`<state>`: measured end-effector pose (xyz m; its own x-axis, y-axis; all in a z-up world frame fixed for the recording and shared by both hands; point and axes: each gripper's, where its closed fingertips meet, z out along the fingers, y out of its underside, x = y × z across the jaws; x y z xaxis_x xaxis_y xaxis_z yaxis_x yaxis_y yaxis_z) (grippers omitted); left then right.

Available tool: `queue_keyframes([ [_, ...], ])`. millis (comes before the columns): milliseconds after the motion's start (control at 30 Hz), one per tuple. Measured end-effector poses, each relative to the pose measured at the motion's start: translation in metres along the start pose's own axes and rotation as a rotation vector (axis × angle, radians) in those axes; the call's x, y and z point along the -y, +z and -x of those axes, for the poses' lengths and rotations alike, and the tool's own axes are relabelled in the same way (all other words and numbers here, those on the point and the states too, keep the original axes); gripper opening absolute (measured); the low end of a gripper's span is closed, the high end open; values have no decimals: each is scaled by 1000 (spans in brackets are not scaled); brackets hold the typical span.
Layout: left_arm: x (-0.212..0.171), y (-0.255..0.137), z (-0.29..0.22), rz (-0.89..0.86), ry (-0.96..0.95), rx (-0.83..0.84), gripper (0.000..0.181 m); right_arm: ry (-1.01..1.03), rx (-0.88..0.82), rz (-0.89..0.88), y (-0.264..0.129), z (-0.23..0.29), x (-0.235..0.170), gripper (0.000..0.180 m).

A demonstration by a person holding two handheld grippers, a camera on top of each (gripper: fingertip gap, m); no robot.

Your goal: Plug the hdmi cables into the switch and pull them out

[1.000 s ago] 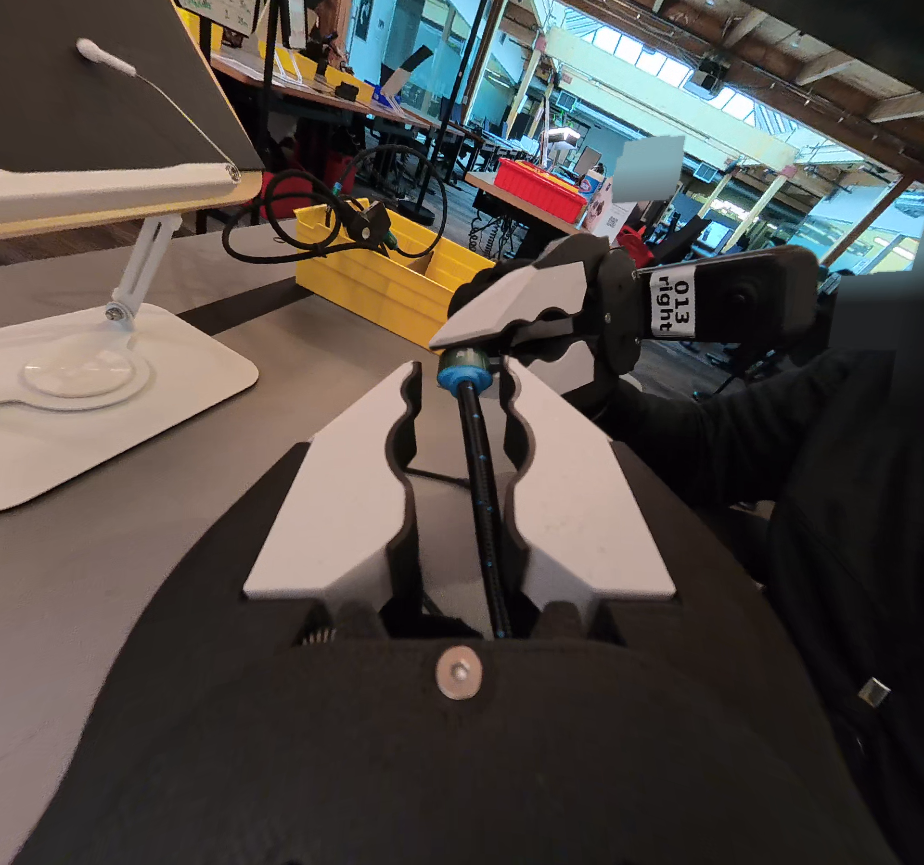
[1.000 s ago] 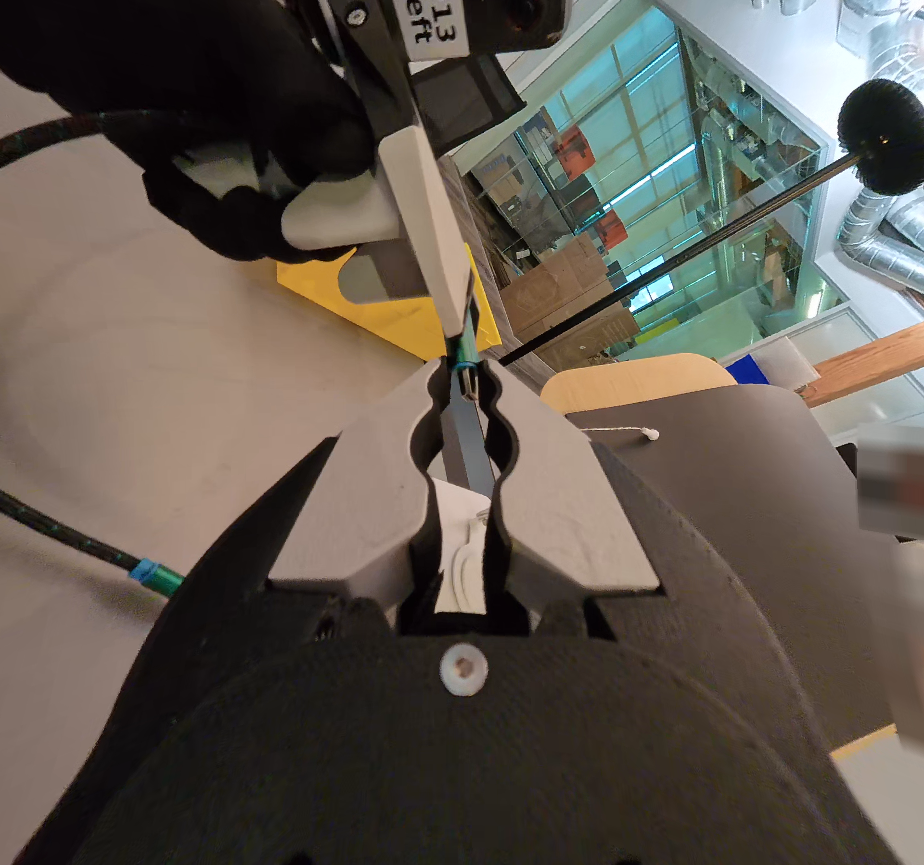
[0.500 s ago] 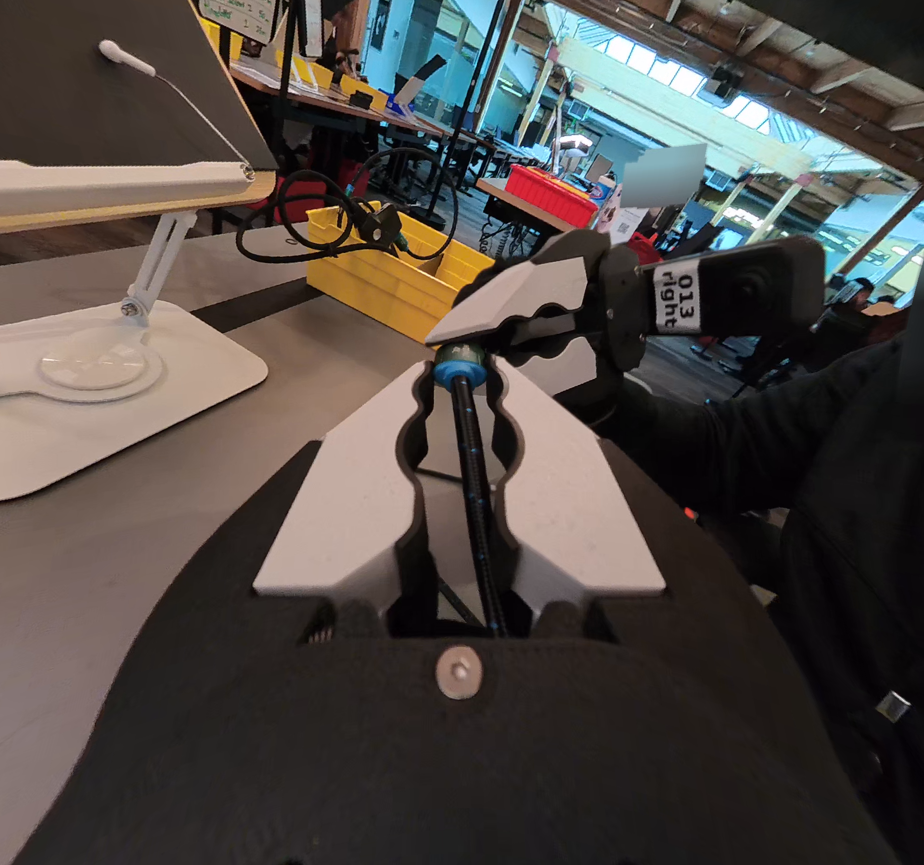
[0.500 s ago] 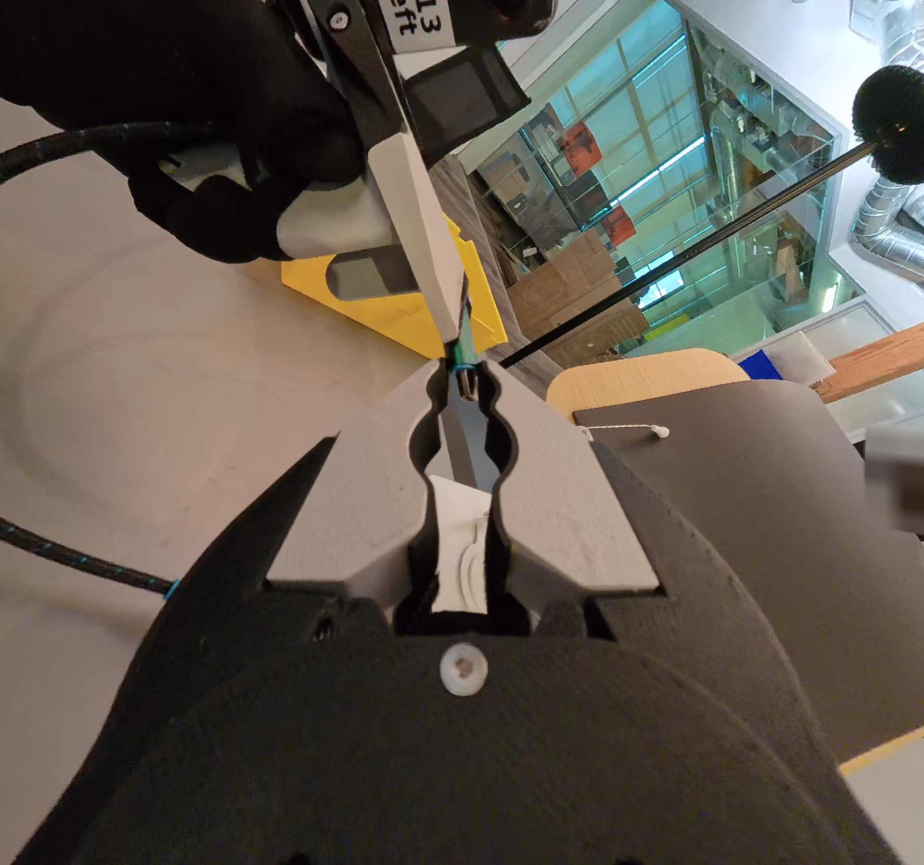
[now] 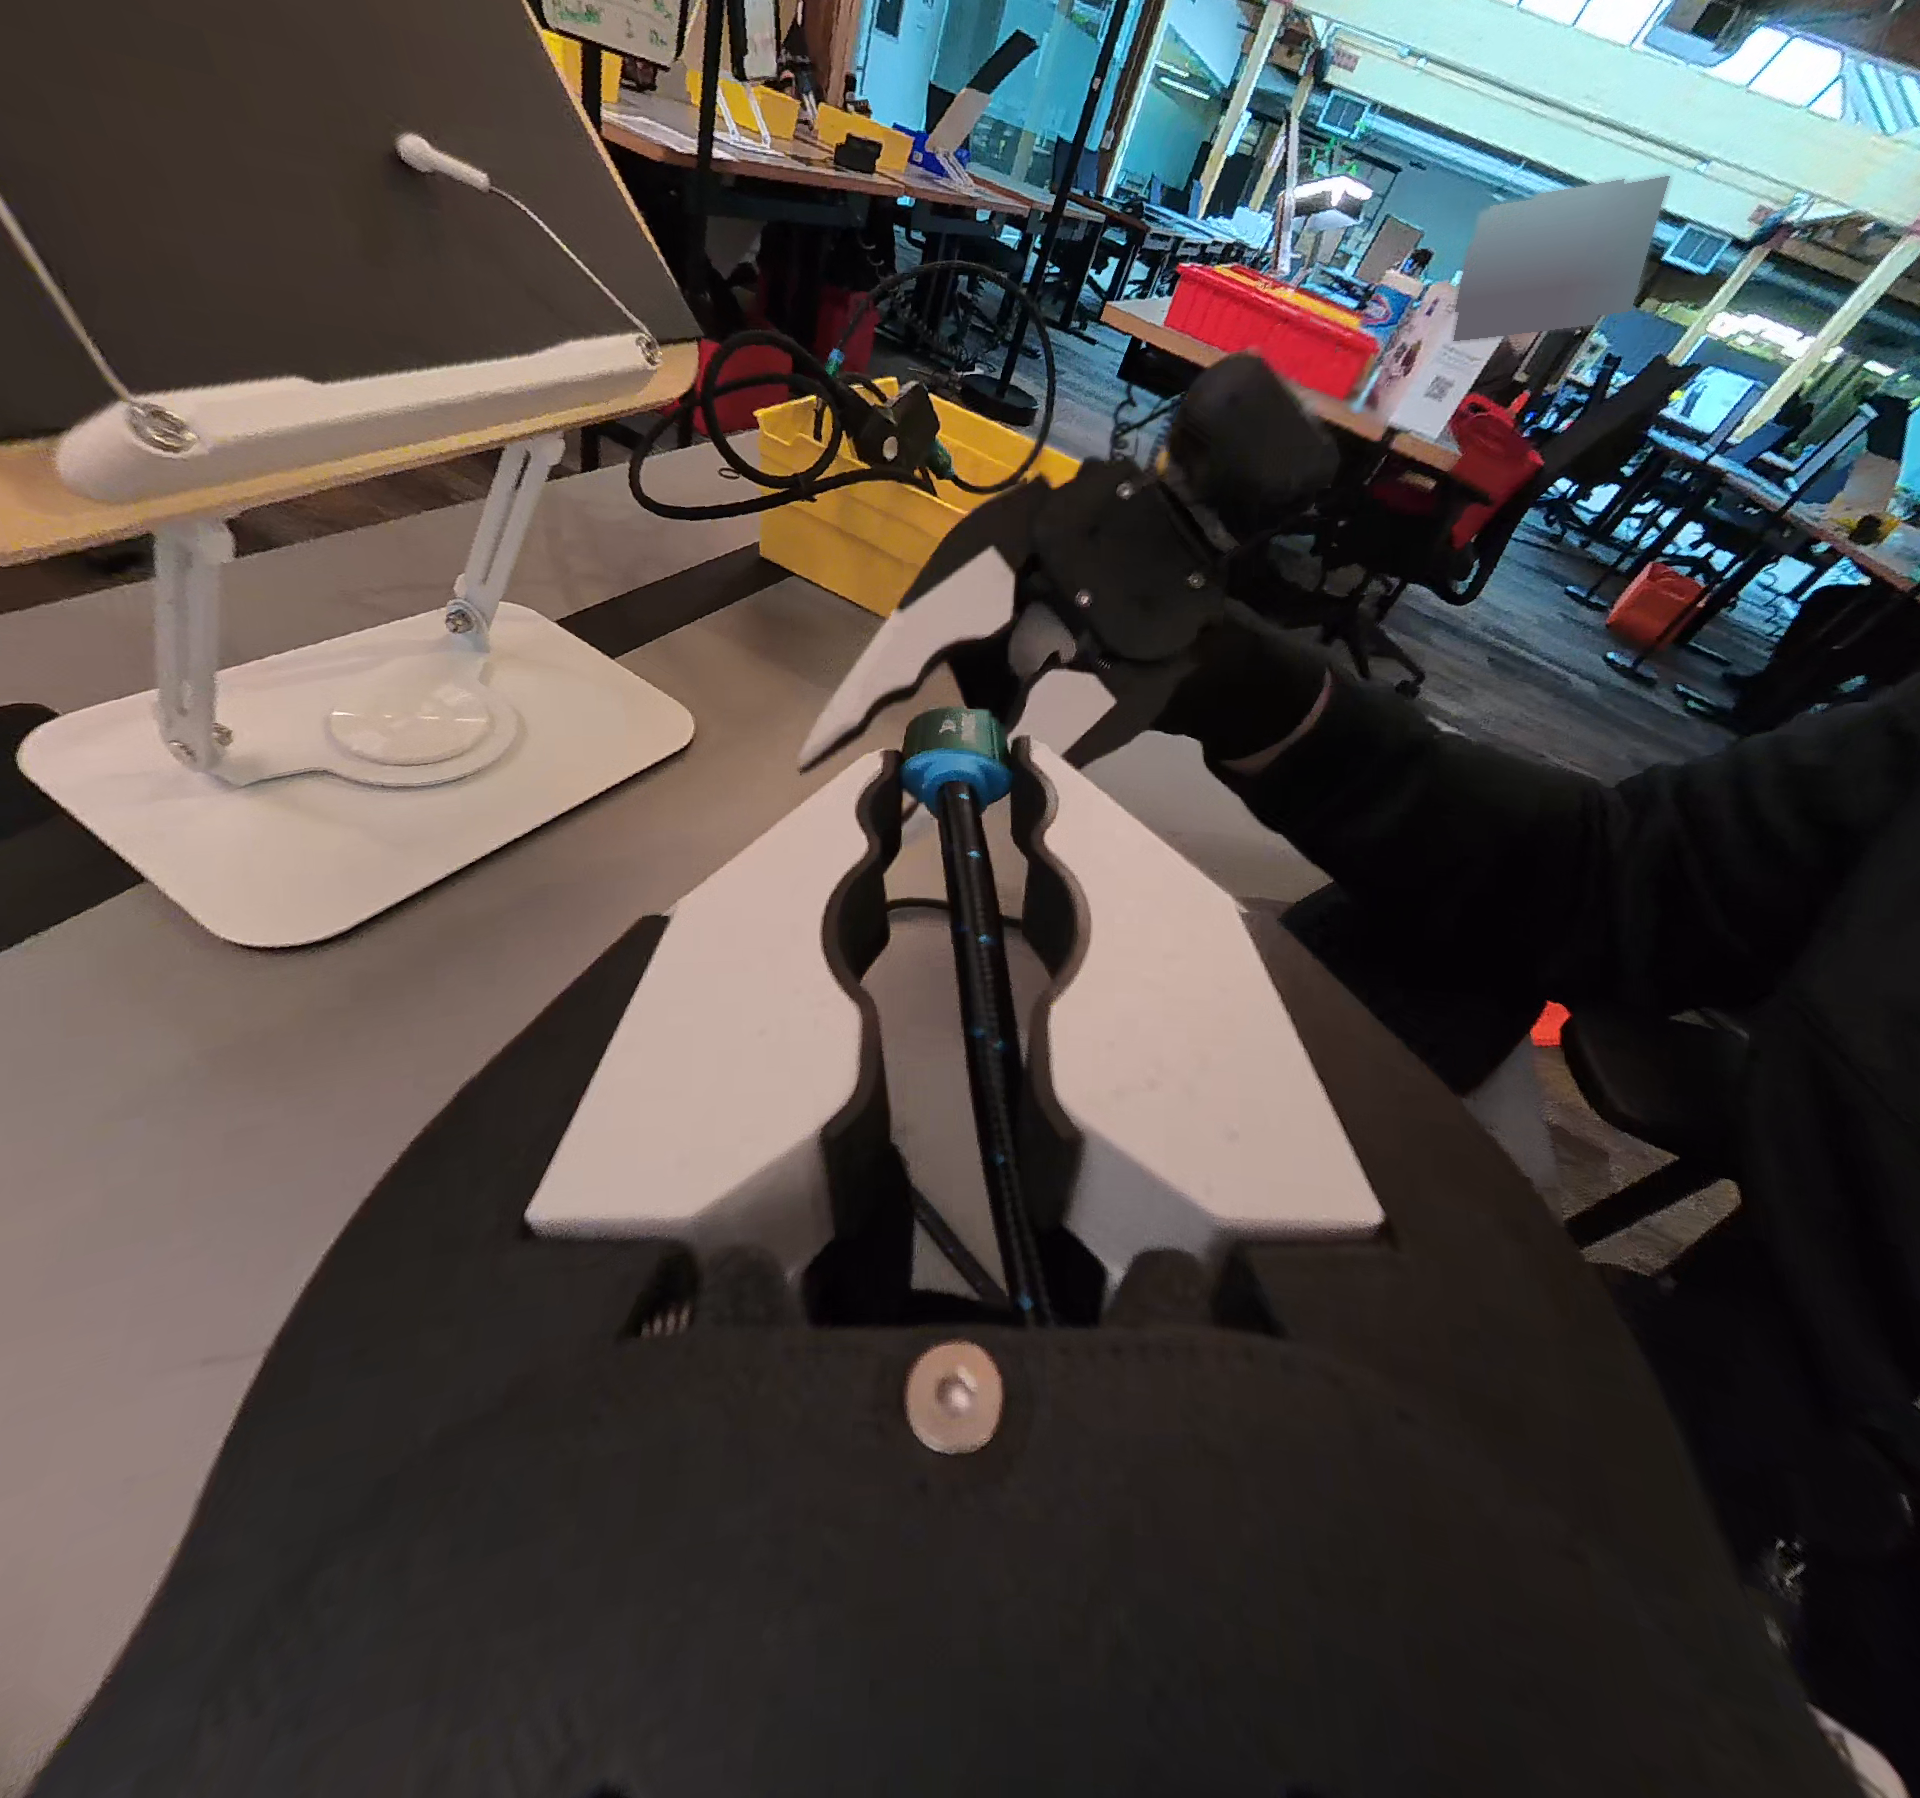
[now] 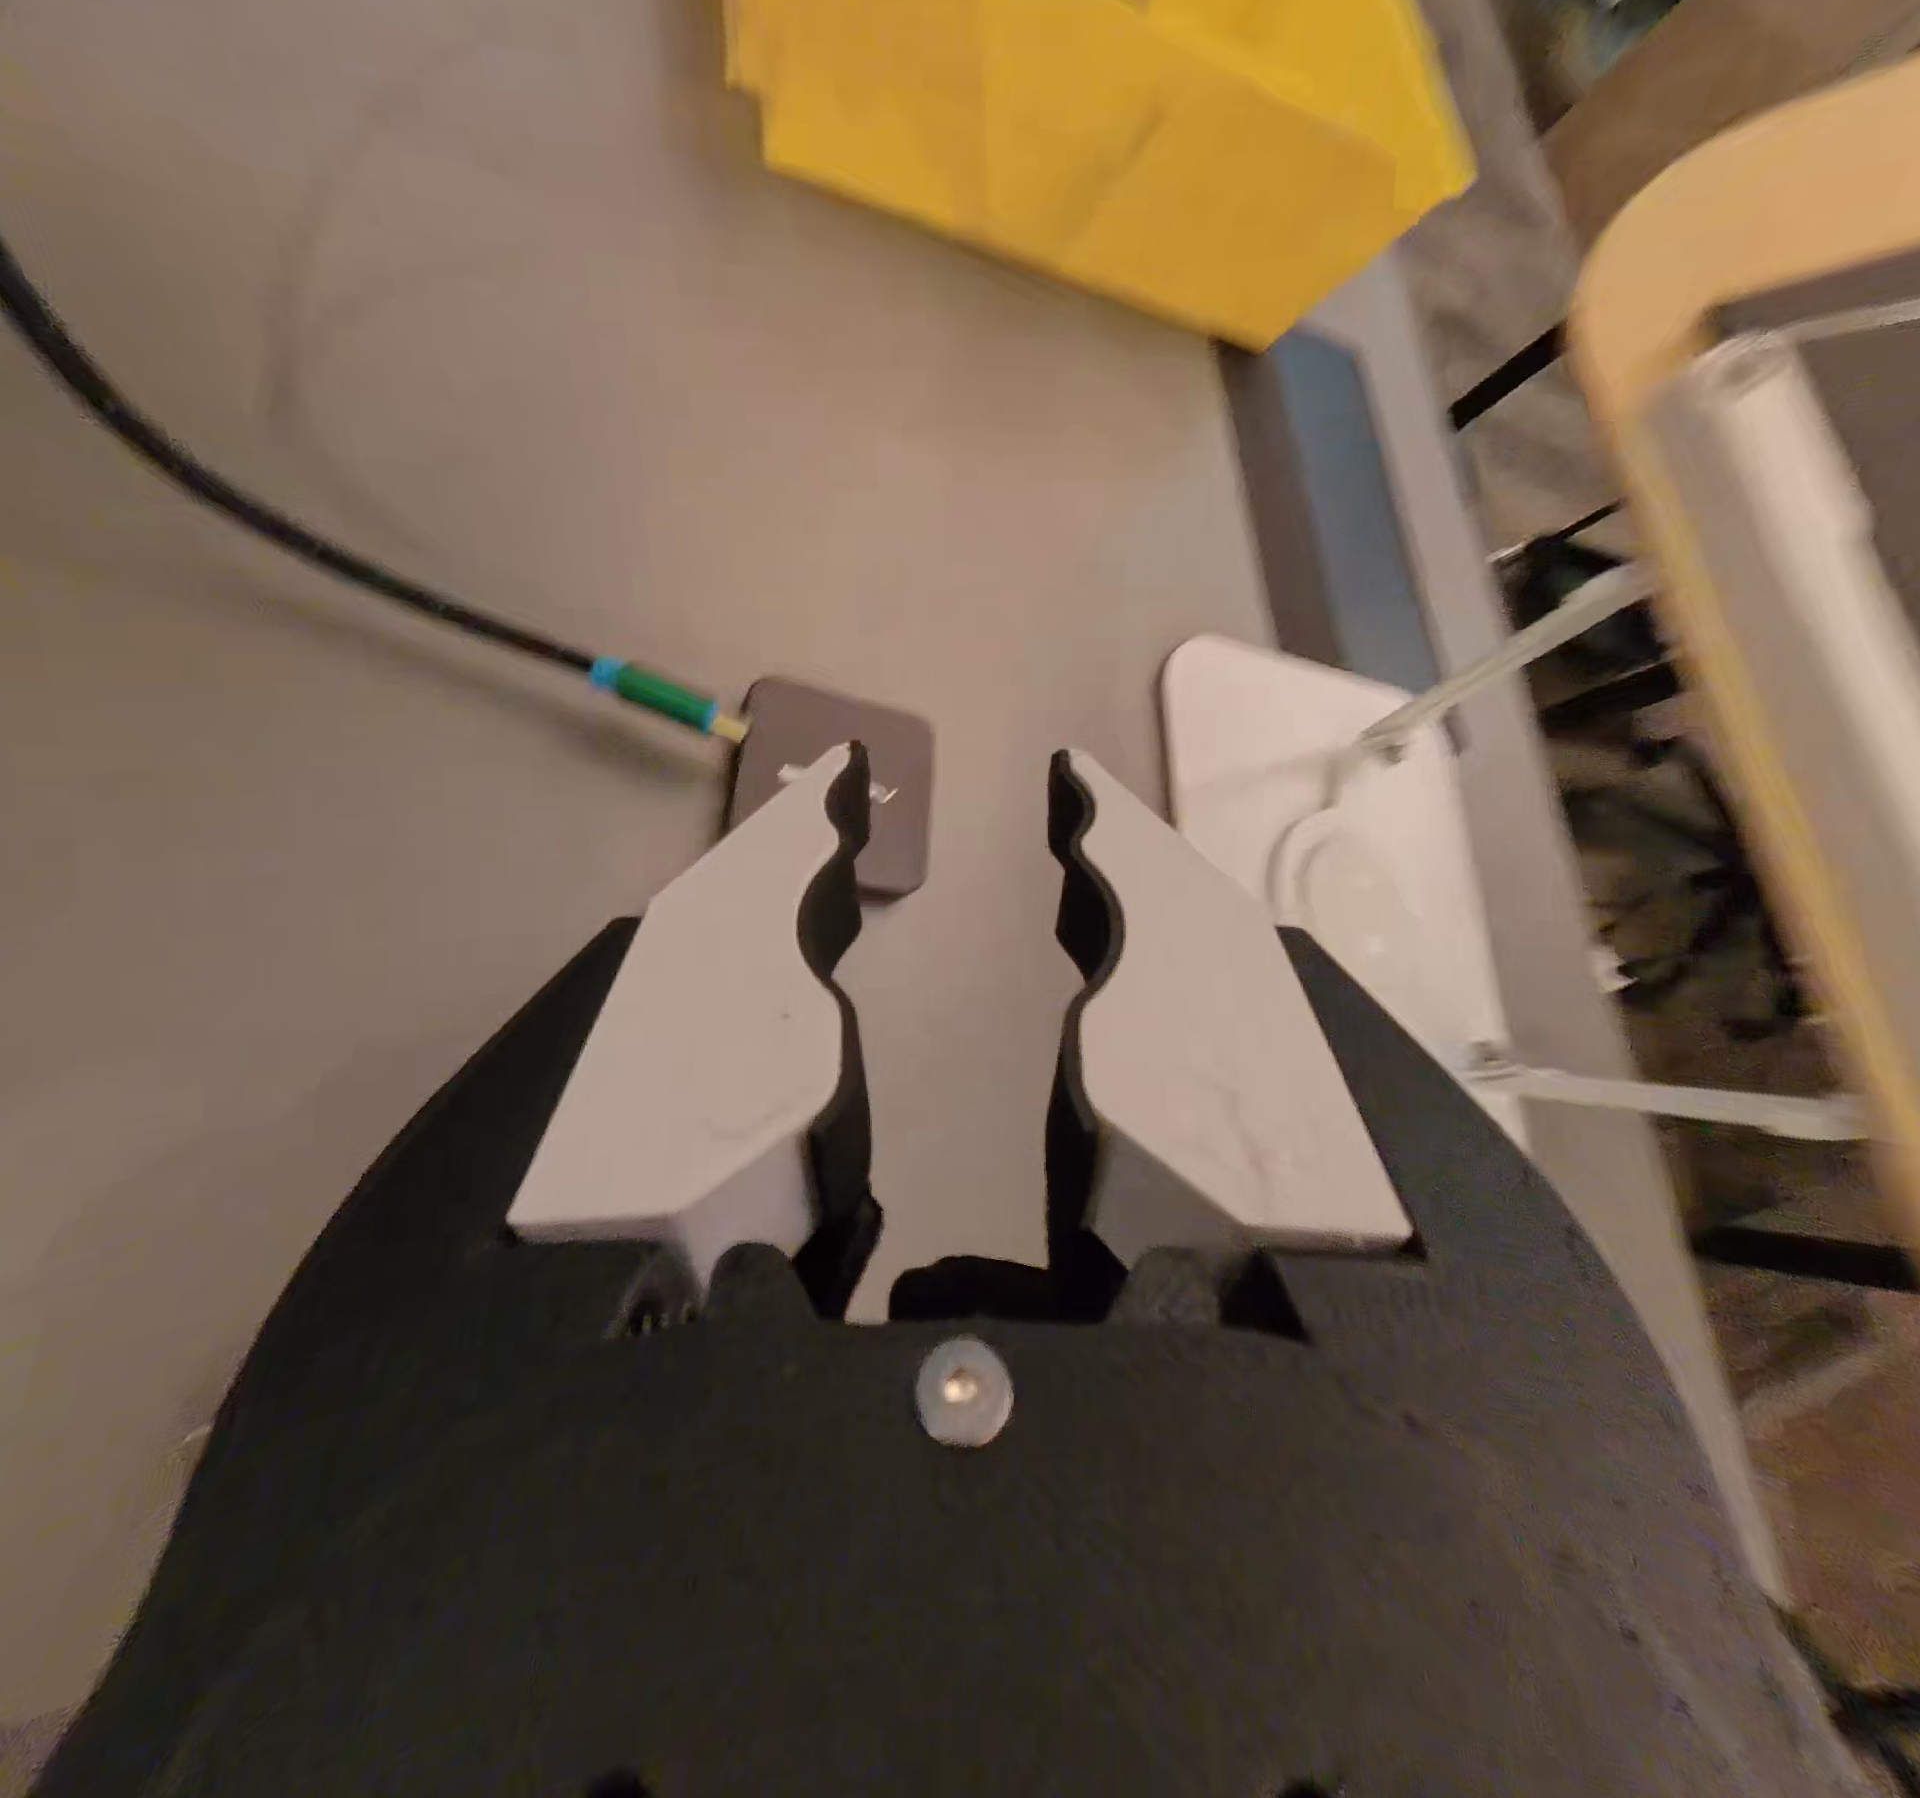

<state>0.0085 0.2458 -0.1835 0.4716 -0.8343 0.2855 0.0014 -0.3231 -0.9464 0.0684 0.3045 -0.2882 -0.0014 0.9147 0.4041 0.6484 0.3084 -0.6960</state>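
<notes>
Above the grey tabletop (image 5: 312, 1073), my left gripper (image 5: 956, 772) is clamped on a black braided HDMI cable (image 5: 982, 979), its green-and-blue connector collar (image 5: 951, 746) at my fingertips. My right gripper (image 6: 954, 761) hangs over the table, jaws apart and empty. Below its left fingertip lies the small dark switch (image 6: 894, 792), a second cable (image 6: 260, 522) plugged into its side by a green connector (image 6: 655, 694). A yellow bin (image 6: 1091, 117) stands toward the far edge; a white stand base (image 6: 1340, 875) lies right of the switch.
</notes>
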Motion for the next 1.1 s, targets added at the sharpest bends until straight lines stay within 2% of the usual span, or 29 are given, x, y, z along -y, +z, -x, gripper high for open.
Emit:
queue_keyframes([
  [100, 4, -6, 6, 1, 19, 18, 19, 56, 106, 157, 17, 16, -41, 44],
  [200, 11, -11, 17, -6, 37, 49, 18, 92, 214, 225, 25, 36, -61, 27],
  [333, 10, -5, 31, 34, 81, 90, 18, 149, 305, 299, 33, 56, -78, 17],
  [467, -1, 8, 47, 76, 124, 140, 19, 180, 385, 306, 34, 72, -73, 5],
  [567, -8, 14, 58, 68, 127, 154, 18, 182, 455, 296, 32, 86, -65, 11],
  [767, -11, 14, 78, -5, 113, 174, 18, 239, 298, 301, 26, 50, -75, 27],
  [867, -13, 15, 84, -38, 113, 174, 18, 274, 339, 326, 29, 60, -83, 35],
  [1033, -19, 14, 93, -55, 112, 189, 19, 331, 459, 327, 25, 84, -67, 34],
  [1100, -17, 11, 96, -73, 105, 188, 19, 342, 532, 309, 21, 97, -60, 40],
])
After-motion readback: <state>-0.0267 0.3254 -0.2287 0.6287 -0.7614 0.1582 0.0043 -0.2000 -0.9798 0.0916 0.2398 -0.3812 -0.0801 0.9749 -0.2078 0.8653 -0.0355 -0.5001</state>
